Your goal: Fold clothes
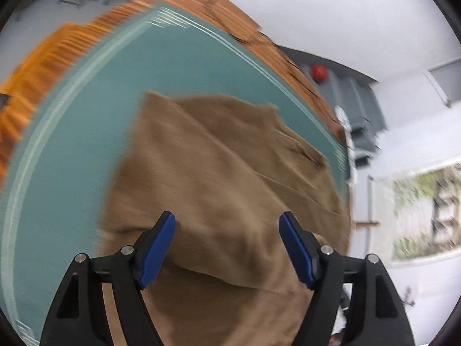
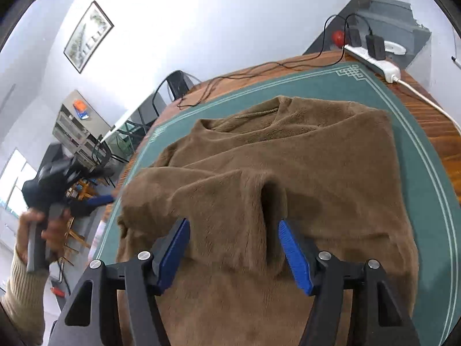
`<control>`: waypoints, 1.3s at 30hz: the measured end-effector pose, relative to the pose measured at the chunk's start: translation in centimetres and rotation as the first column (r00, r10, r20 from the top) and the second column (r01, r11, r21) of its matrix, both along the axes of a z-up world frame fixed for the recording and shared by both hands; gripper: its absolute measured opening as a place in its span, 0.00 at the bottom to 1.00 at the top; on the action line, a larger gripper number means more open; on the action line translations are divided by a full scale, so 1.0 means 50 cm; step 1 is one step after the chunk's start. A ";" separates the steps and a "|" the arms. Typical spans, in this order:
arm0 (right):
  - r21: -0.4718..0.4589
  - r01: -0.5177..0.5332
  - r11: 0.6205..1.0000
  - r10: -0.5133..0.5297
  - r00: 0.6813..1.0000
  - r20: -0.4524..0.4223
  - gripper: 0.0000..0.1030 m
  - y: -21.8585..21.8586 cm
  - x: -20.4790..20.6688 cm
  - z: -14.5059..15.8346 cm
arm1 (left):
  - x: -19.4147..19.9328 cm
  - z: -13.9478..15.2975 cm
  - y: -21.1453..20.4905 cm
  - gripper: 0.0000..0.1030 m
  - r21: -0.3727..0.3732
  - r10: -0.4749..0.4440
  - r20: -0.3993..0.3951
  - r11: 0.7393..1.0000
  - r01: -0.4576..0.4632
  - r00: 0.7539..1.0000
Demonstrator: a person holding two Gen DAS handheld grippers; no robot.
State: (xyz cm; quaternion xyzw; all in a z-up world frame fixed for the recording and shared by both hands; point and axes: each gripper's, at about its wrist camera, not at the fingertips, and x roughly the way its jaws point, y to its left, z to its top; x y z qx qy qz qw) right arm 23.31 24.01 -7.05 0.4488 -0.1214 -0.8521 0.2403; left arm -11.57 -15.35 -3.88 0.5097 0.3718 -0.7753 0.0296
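A brown fleece sweater (image 2: 288, 167) lies on a green mat (image 2: 426, 155), with a sleeve folded across its body and the collar at the far end. My right gripper (image 2: 233, 225) is open just above the folded sleeve and holds nothing. In the left wrist view the sweater (image 1: 219, 178) is blurred by motion. My left gripper (image 1: 227, 219) is open above it and empty. The left gripper also shows in the right wrist view (image 2: 95, 201), held in a hand off the table's left side.
The mat lies on a wooden table (image 2: 432, 115). A white power strip (image 2: 374, 60) with plugged chargers and black cables (image 2: 259, 69) sits at the far edge. A chair (image 2: 178, 80), shelves (image 2: 77, 127) and a wall picture (image 2: 86, 37) stand beyond.
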 end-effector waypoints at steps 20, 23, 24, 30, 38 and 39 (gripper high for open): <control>0.008 0.090 0.996 -0.087 0.980 -0.181 0.07 -0.016 -0.093 0.085 | -0.019 -0.109 -0.078 0.76 -0.085 0.006 0.077 0.996 0.000 0.997; 0.102 0.178 0.979 -0.136 0.934 -0.329 0.07 0.006 -0.084 0.162 | -0.036 -0.115 -0.067 0.76 -0.101 -0.002 0.067 0.995 0.009 0.998; 0.140 0.195 0.971 -0.138 0.931 -0.338 0.07 0.010 -0.091 0.163 | -0.038 -0.117 -0.064 0.76 -0.103 -0.011 0.069 0.995 0.018 0.998; 0.250 0.227 0.941 -0.182 0.964 -0.192 0.08 0.040 -0.164 0.048 | -0.053 -0.136 -0.043 0.76 -0.158 -0.049 0.093 0.985 0.063 0.994; 0.274 0.283 0.919 -0.284 0.958 -0.036 0.27 0.100 -0.161 -0.041 | -0.049 -0.132 -0.057 0.76 -0.255 -0.033 0.112 0.965 0.061 0.993; 0.266 0.303 0.915 -0.305 0.952 -0.035 0.42 0.113 -0.156 -0.039 | -0.046 -0.124 -0.056 0.76 -0.260 -0.027 0.103 0.964 0.053 0.994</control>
